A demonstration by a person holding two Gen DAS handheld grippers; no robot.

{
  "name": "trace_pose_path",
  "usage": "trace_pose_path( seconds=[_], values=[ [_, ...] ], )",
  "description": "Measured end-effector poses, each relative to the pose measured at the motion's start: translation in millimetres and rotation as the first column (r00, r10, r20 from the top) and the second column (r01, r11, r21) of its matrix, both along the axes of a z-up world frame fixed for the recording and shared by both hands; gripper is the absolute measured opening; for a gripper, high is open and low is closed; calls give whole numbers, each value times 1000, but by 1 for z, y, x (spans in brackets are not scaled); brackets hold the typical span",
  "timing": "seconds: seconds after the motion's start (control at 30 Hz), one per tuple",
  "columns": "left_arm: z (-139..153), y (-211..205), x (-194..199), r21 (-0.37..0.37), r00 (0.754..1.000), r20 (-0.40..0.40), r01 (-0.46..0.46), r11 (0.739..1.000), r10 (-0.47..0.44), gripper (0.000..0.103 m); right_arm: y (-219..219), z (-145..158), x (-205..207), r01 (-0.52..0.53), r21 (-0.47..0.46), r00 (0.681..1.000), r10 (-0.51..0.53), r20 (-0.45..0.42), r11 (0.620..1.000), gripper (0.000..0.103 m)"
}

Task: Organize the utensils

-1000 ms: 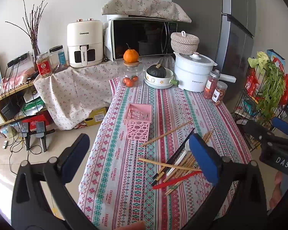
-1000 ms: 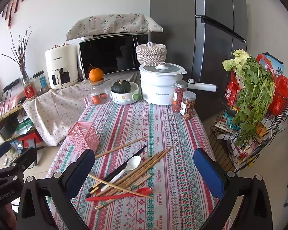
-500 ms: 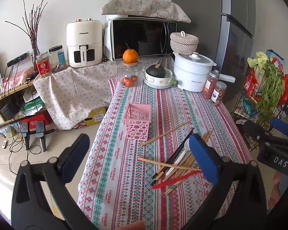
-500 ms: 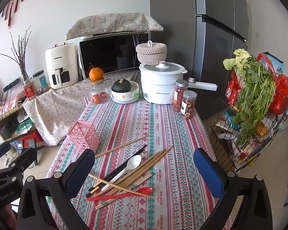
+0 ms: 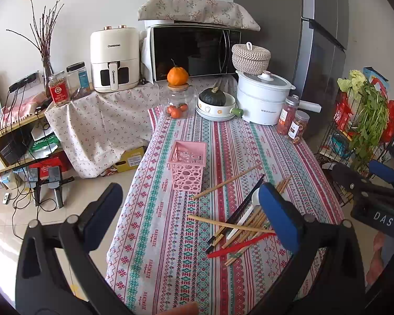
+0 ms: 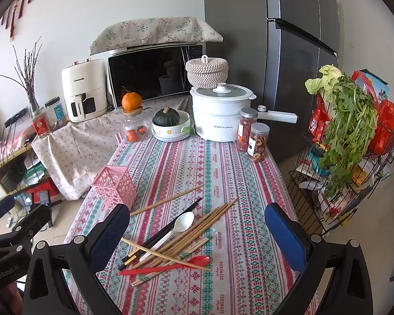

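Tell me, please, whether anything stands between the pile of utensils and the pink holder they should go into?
Nothing visible does. The pink holder stands upright with its top open, and only bare tablecloth lies between it and the pile of utensils. One lone chopstick lies nearest the holder; it is flat and blocks nothing.

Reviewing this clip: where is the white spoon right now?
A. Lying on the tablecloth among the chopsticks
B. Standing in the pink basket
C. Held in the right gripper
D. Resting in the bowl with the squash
A: the white spoon lies flat on the tablecloth in the pile of chopsticks, while the pink basket holds no utensils and the right gripper is open and holds nothing.
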State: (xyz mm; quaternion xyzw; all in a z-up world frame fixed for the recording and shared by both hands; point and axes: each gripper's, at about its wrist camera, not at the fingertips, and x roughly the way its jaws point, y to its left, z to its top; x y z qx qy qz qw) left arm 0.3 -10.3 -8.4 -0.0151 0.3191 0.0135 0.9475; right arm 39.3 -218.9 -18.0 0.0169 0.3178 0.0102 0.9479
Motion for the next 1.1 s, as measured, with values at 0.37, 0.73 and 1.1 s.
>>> trace_pose_path(
  seconds=[0.37,0.73,1.1],
  values=[
    [-1,-5,-1,1,1000,1,0,1000,0,103,-2,-1,2,-1,4,1000,1,-8,1000,103],
    [0,0,0,0,1000,1,-2,1000,2,103,-2,-1,2,-2,5,1000,2,-10,1000,103],
    [0,1,0,0,1000,2,-4,1000,4,103,-1,-1,3,-3,8,1000,3,-16,1000,103]
  ],
)
